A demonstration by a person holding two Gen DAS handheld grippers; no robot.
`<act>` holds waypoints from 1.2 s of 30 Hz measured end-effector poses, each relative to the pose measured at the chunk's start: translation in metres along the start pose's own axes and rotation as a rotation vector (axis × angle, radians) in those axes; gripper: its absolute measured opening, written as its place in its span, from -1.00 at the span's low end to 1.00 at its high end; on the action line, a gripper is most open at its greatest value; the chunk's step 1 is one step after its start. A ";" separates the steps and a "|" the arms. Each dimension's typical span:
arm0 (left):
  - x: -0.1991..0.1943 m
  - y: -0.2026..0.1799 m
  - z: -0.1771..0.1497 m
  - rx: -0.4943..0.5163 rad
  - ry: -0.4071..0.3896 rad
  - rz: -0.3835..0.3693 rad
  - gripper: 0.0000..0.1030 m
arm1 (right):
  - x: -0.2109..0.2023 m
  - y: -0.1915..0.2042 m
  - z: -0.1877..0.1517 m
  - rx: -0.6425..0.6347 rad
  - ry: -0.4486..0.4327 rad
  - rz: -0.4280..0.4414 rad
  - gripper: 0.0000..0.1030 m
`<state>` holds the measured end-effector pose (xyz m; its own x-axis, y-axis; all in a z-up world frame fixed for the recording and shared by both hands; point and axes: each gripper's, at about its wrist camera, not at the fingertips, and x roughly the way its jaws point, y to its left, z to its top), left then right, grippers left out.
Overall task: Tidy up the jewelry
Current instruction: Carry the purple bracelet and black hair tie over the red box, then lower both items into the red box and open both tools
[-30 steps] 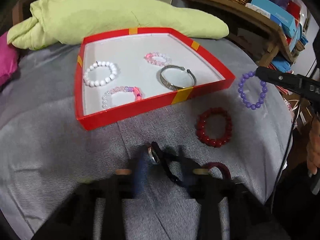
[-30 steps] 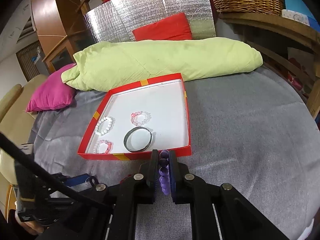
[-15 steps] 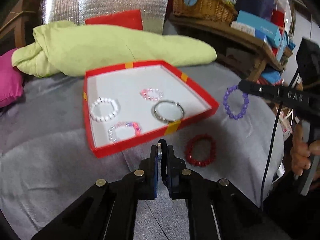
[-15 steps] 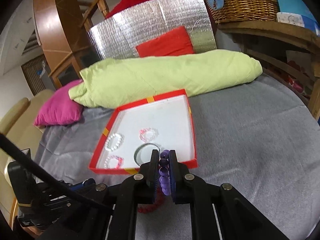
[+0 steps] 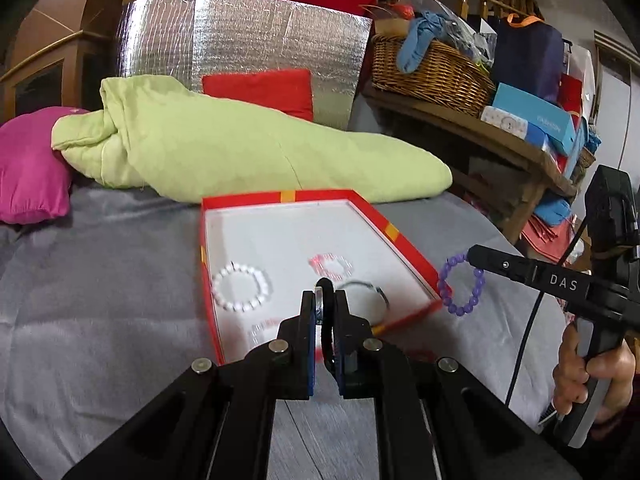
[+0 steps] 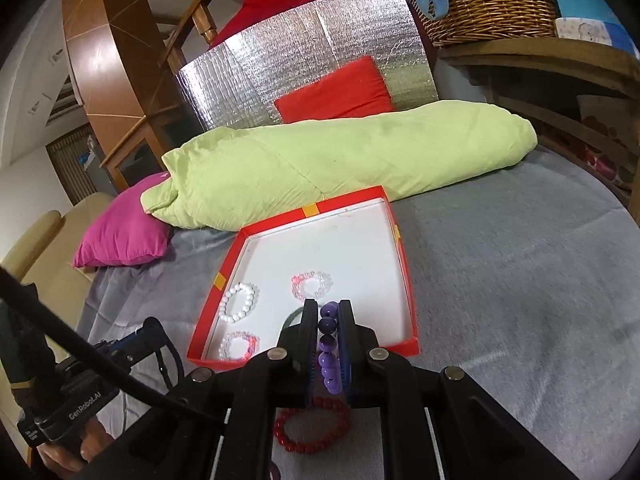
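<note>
A red tray (image 5: pixel 372 212) with a white floor lies on grey cloth. Inside it are a white bead bracelet (image 5: pixel 241 291), a pink bracelet (image 5: pixel 331 266), a silver bangle (image 5: pixel 366 294) and a pink-purple bracelet (image 6: pixel 238 345). Over the tray's near edge my left gripper (image 5: pixel 324 300) is shut on a dark cord bracelet (image 5: pixel 325 286) with a silver piece. My right gripper (image 6: pixel 329 312) is shut on a purple bead bracelet (image 6: pixel 329 344), which hangs by the tray's right corner (image 5: pixel 460 286). A red bead bracelet (image 6: pixel 312 426) lies on the cloth under the right gripper.
A light-green quilt (image 5: pixel 240 152) lies right behind the tray, with a magenta pillow (image 5: pixel 28 164) at its left. Behind them stand a silver foil board (image 5: pixel 240 44) and a red cushion (image 5: pixel 260 88). A wooden shelf (image 5: pixel 480 136) with a wicker basket (image 5: pixel 432 68) and boxes fills the right.
My left gripper has lifted off the cloth with the dark bracelet and now hangs over the tray's near edge. The right gripper, still gripping the purple bracelet, has tilted up slightly.
</note>
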<state>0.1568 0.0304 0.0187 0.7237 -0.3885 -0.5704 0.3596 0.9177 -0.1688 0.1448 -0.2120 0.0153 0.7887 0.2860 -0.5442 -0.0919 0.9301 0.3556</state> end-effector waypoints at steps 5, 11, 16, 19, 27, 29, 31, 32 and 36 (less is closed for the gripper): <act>0.021 0.010 0.013 -0.004 0.009 -0.005 -0.84 | 0.021 -0.010 0.015 0.047 0.024 0.010 -0.79; 0.046 0.024 0.025 -0.066 0.023 -0.029 -0.84 | 0.044 -0.018 0.025 0.098 0.054 0.014 -0.79; 0.066 0.023 0.029 -0.044 0.053 -0.021 -0.84 | 0.068 -0.015 0.030 0.087 0.068 0.002 -0.79; 0.079 0.024 0.032 -0.028 0.071 -0.017 -0.84 | 0.082 -0.013 0.031 0.096 0.091 0.006 -0.79; 0.100 0.026 0.034 0.010 0.118 -0.001 -0.84 | 0.105 -0.010 0.038 0.097 0.084 0.013 -0.79; 0.104 0.026 0.034 0.019 0.131 0.009 -0.84 | 0.111 -0.012 0.039 0.109 0.089 0.016 -0.79; 0.106 0.025 0.034 0.026 0.135 0.008 -0.84 | 0.116 -0.013 0.040 0.112 0.093 0.011 -0.79; 0.108 0.024 0.034 0.027 0.139 0.008 -0.84 | 0.118 -0.014 0.040 0.116 0.093 0.013 -0.79; 0.111 0.021 0.033 0.042 0.148 0.018 -0.84 | 0.121 -0.017 0.041 0.136 0.093 0.023 -0.79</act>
<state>0.2645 0.0041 -0.0216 0.6370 -0.3525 -0.6855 0.3735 0.9191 -0.1255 0.2671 -0.2031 -0.0253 0.7273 0.3329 -0.6002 -0.0211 0.8849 0.4653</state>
